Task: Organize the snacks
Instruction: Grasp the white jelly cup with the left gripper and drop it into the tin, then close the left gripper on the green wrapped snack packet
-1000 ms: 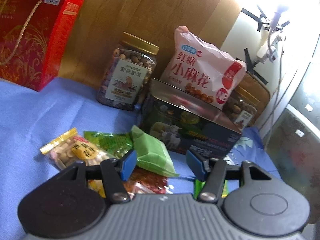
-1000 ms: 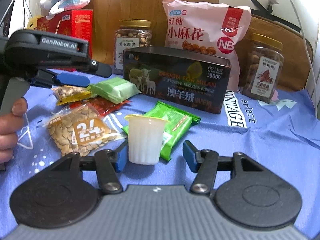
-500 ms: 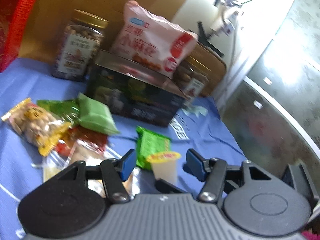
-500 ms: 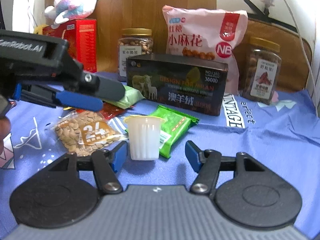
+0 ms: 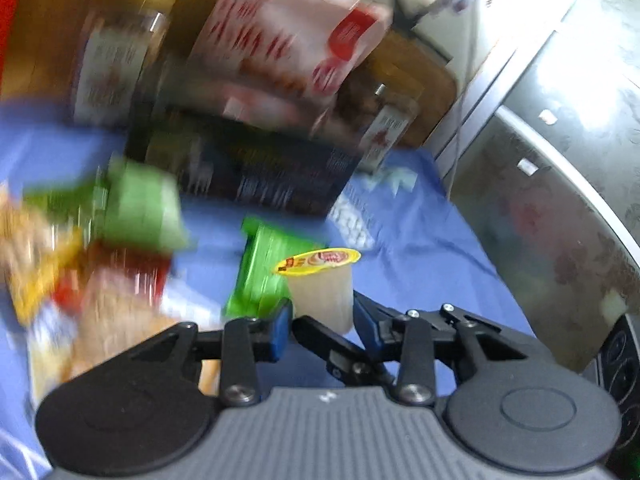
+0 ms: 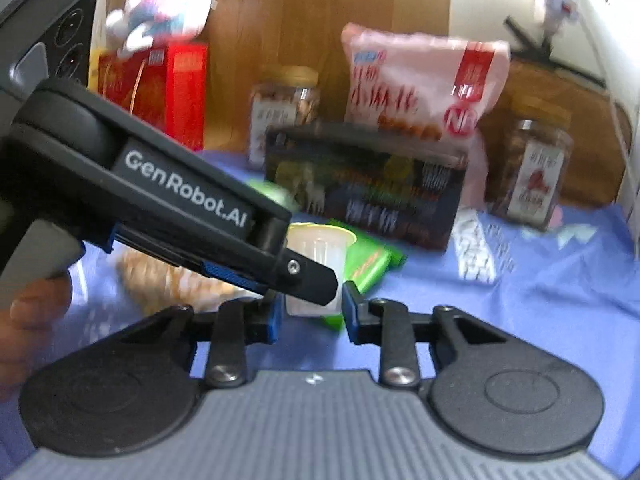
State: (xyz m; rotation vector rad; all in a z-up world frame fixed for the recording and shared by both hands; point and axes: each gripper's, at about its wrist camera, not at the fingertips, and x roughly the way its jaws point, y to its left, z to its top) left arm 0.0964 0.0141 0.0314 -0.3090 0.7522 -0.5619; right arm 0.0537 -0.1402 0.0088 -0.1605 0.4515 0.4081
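Both the left gripper (image 5: pixel 322 312) and the right gripper (image 6: pixel 310 306), jaws just closing, clamp the jelly cup (image 5: pixel 322 288) near the green packet (image 5: pixel 264 276); sorting has barely begun, judging by the loose packets.

A pink and white plush toy (image 6: pixel 160 8) is perched on a red gift box (image 6: pixel 172 88) before a wooden panel (image 6: pixel 332 12).

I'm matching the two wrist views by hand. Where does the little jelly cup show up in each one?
Left wrist: jelly cup lower centre, between the left gripper's blue pads.
Right wrist: jelly cup centre, partly behind the left gripper.
Shared landmark: the green packet beside it.
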